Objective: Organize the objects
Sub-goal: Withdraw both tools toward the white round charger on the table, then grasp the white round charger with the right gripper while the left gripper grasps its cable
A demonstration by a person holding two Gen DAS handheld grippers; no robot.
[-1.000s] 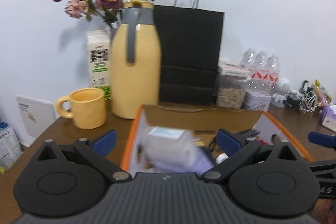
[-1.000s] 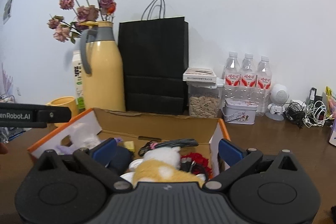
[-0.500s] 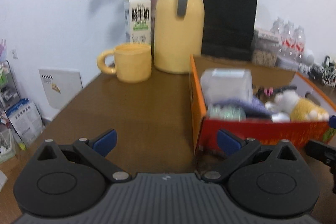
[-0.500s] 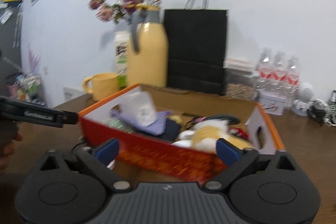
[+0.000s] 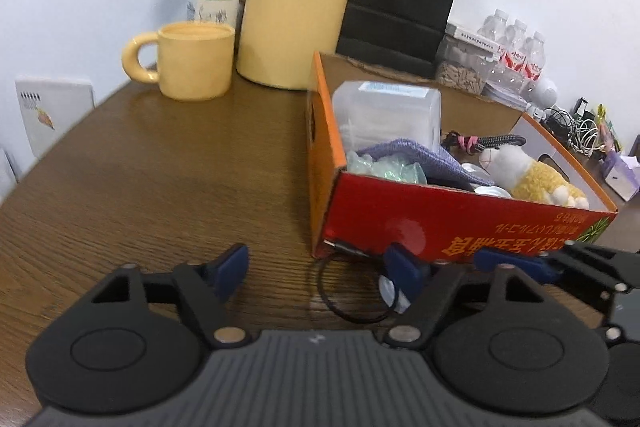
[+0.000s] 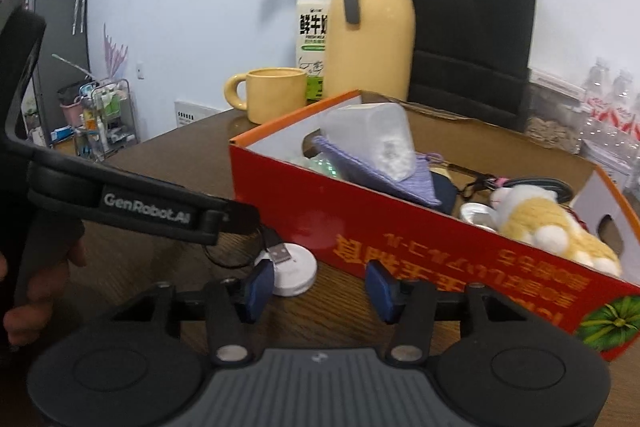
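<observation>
Brown bench (image 5: 168, 163) carries one red box (image 6: 400, 223) ahead of both open, empty grippers, left (image 5: 320, 267) and right (image 6: 320, 283), one white disc (image 6: 294, 269) half-hidden behind the right gripper's left finger.

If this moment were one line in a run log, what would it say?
left gripper: open, empty | right gripper: open, empty | white round charger: on table beside red box | box: filled

Table (image 5: 160, 179) left half bare, open passage up to mug (image 5: 192, 61) & thermos (image 5: 296, 7) at back edge. Red box (image 5: 440, 223) blocks right side; white puck w/ cable (image 6: 294, 269) just beside box front.
</observation>
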